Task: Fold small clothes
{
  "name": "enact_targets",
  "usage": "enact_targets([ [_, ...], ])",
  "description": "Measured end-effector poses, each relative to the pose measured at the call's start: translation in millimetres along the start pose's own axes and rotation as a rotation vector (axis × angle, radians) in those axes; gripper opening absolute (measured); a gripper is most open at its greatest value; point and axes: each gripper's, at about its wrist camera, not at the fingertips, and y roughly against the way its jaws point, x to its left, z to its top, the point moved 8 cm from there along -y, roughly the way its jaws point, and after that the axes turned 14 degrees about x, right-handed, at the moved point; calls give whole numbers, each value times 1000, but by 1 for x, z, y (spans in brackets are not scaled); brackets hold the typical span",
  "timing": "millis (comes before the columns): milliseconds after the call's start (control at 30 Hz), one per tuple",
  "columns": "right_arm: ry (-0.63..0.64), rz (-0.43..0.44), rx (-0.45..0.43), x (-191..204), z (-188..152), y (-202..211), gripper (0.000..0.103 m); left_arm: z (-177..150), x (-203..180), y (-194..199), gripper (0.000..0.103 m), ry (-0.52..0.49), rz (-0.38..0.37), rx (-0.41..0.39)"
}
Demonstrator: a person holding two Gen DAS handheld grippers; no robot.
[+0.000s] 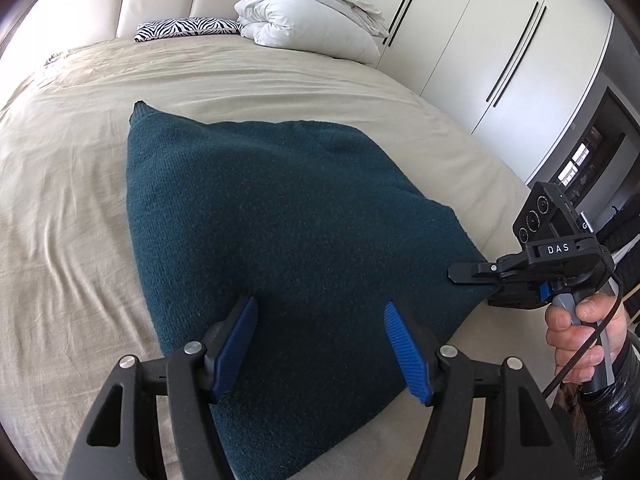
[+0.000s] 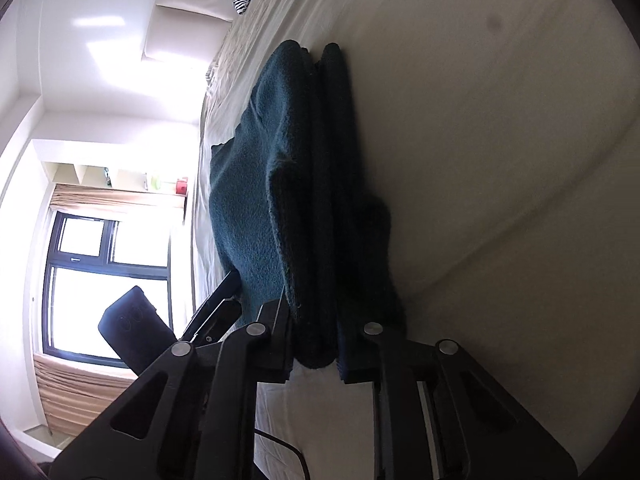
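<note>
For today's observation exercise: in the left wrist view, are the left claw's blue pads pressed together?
No, the left claw stands open, its blue pads apart over the teal cloth.

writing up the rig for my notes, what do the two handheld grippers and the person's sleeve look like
Both are black plastic frames with silver pivot bolts. The left gripper carries ribbed blue finger pads. The right gripper has a white "DAS" marking, a black box with three round dials on top, a grey handle and a thin black cable. The right hand comes out of a shiny black sleeve.
</note>
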Motion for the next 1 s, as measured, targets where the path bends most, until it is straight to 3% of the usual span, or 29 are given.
enact_targets([
  [200, -71, 83, -42, -22, -15, -22, 9, -10, 11, 1, 61, 14, -40, 6],
  [267, -53, 82, -47, -28, -14, -29, 6, -11, 10, -1, 61, 7, -25, 12],
  [400, -58, 164, -37, -26, -9, -27, 9, -13, 7, -1, 61, 0, -4, 14],
  [500, -84, 100, -51, -18, -13, -18, 13, -12, 6, 1, 61, 13, -22, 12],
  [567, -82, 20, -123, -5, -5, -9, 14, -12, 6, 1, 61, 17, -22, 10],
  [633, -41, -114, -228, 12, -4, 10, 17, -13, 4, 0, 62, 19, -14, 9],
  [667, -3, -122, -255, 28, -3, 14, 17, -13, 4, -1, 62, 21, -7, 10],
  [733, 67, -94, -236, 51, 0, 16, 17, -10, 1, -3, 62, 22, 11, 16],
  [833, 134, -101, -166, 73, 10, -18, 17, -8, -2, -5, 62, 18, 42, 25],
  [900, 109, -116, -107, 62, 21, -47, 17, -7, -3, -8, 62, 12, 53, 31],
  [967, 101, -144, -88, 32, 31, -50, 7, -6, -4, -9, 62, 13, 54, 35],
  [1000, 111, -100, -106, 27, 36, -50, 0, -5, -4, -9, 62, 12, 53, 38],
])
